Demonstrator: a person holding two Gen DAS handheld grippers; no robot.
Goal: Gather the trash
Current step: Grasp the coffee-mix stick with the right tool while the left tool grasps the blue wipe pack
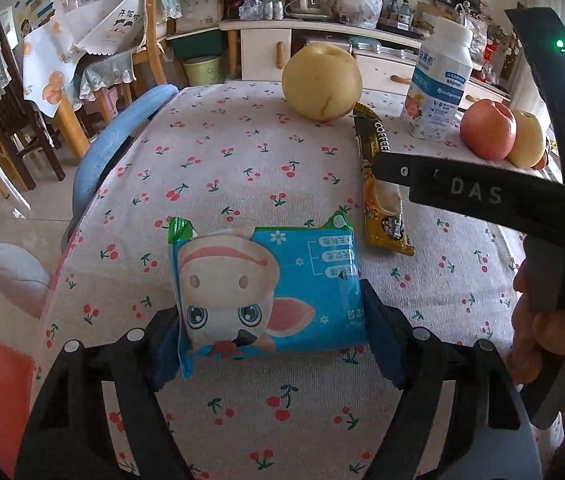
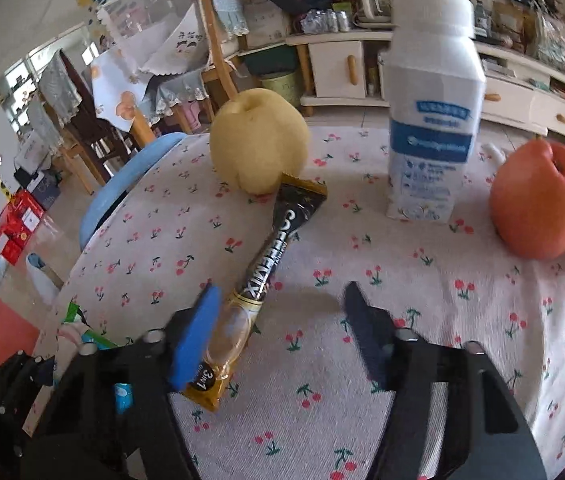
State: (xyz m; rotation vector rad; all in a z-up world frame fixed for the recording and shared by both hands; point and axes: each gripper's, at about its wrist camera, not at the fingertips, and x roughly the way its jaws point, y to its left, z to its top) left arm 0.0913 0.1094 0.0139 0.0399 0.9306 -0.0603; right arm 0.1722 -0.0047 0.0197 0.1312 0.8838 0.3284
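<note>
A blue wet-wipes packet with a cartoon face lies on the cherry-print tablecloth. My left gripper has a pad against each of its side edges and is shut on it. A gold-and-black coffee sachet lies slanted toward the big pear. My right gripper stands open astride the sachet's lower end: the blue left pad touches the sachet and the right finger is well clear. In the left wrist view the right gripper's black finger crosses over the coffee sachet, with a hand on its handle.
A yellow pear, a white-and-blue bottle, a red apple and a second pear stand at the table's far side. A blue chair back borders the left edge. Furniture fills the room beyond.
</note>
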